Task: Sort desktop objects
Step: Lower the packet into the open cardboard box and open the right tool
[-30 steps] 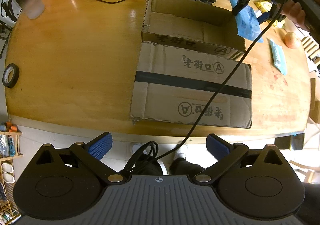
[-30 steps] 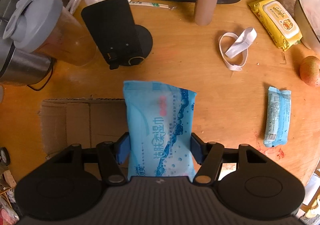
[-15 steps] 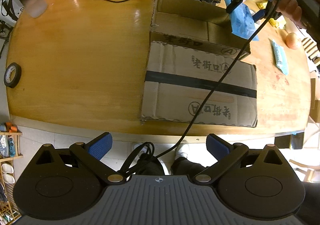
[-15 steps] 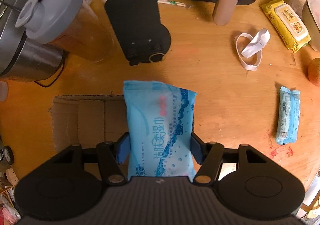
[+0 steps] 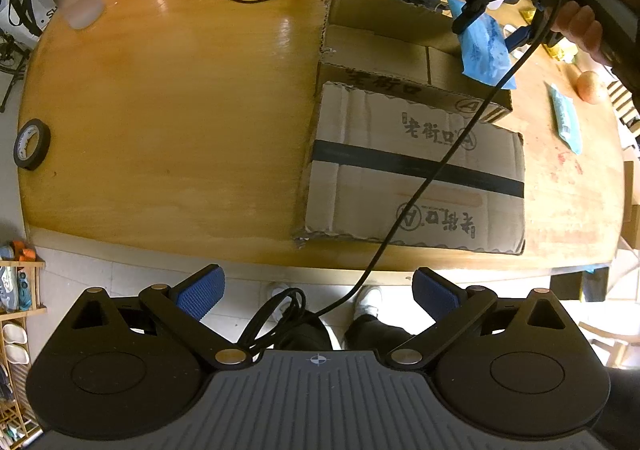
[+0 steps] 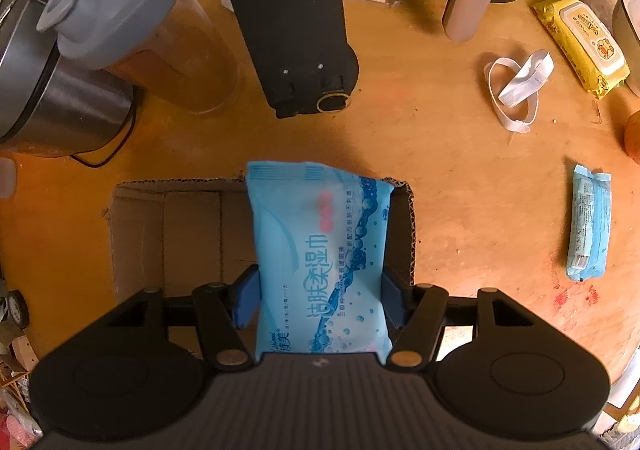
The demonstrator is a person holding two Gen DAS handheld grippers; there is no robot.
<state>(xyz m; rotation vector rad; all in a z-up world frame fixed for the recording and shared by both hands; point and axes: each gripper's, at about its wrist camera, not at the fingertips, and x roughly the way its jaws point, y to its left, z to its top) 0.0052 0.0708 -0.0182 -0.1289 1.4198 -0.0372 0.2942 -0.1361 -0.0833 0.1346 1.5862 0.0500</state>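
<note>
Right wrist: blue wet-wipe pack [image 6: 320, 258], white script, bubble print, unopened.

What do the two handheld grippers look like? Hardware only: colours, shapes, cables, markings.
Both match: black linkage arms with brass-coloured pivot pins, round black discs on each side and a ribbed grey body with a small crosshair mark. The left gripper has blue textured pads. The right gripper has blue pads too; from outside, a black cable trails from it.

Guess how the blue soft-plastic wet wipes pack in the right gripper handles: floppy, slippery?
The blue soft-plastic wet wipes pack probably flexes: its free end hangs unsupported below the right gripper. The glossy film may be slippery, though the side pads seem to hold it. Unlikely to roll: it is flat.
</note>
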